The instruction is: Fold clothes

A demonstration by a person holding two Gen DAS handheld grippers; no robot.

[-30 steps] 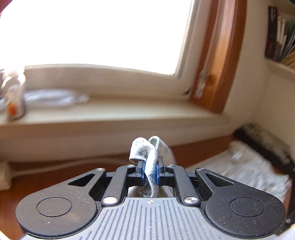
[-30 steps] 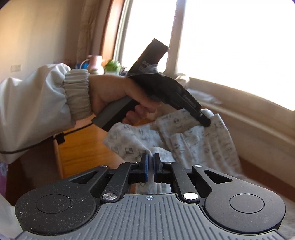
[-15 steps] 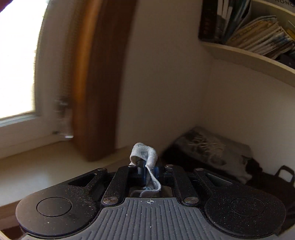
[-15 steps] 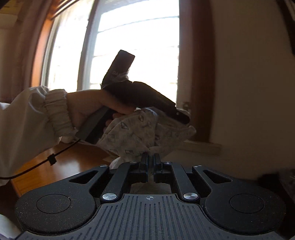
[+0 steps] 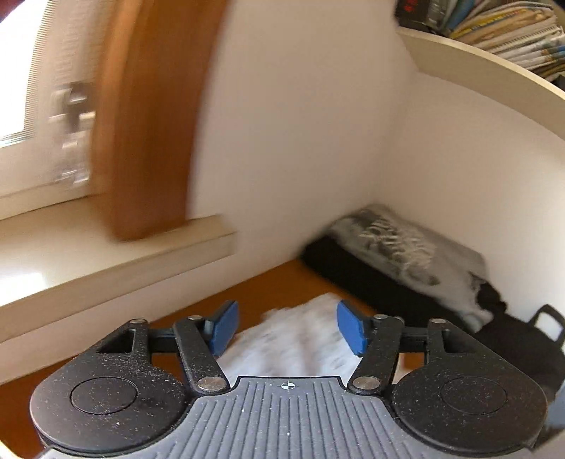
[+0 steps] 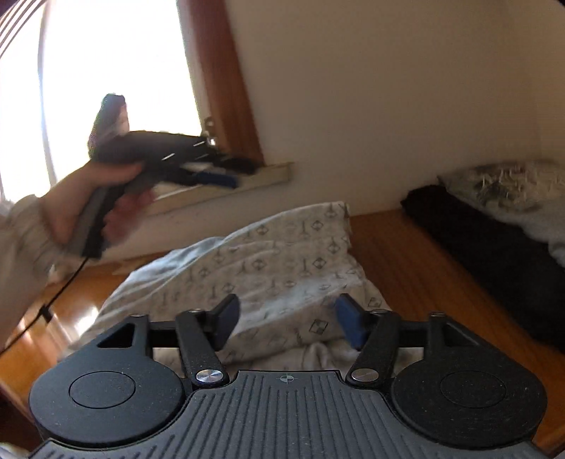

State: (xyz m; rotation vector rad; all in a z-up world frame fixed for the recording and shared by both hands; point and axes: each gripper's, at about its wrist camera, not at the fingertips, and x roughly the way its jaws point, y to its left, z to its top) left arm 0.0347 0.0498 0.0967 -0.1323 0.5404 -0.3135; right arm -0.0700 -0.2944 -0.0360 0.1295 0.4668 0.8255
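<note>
A white patterned garment (image 6: pixel 268 268) lies bunched on the wooden surface (image 6: pixel 406 261), folded over on itself. My right gripper (image 6: pixel 286 319) hovers just above its near end; its jaws are opening and the pads touch no cloth. The left wrist view shows the same garment (image 5: pixel 293 339) blurred below my left gripper (image 5: pixel 286 326), whose jaws are also opening with nothing pinched. In the right wrist view the left gripper (image 6: pixel 215 178) hangs above the garment's far end, held by a hand (image 6: pixel 88 197) in a pale sleeve.
A dark pile with a grey printed garment (image 5: pixel 399 243) on top sits in the right corner against the wall. A black bag handle (image 5: pixel 547 317) shows beside it. A window sill (image 5: pixel 116 247) and brown window frame run along the left. A shelf of books (image 5: pixel 501 31) hangs above.
Both grippers, shut on the garment before, have swung right toward the corner and let go. The cloth now lies on the wood below the spread jaws.
</note>
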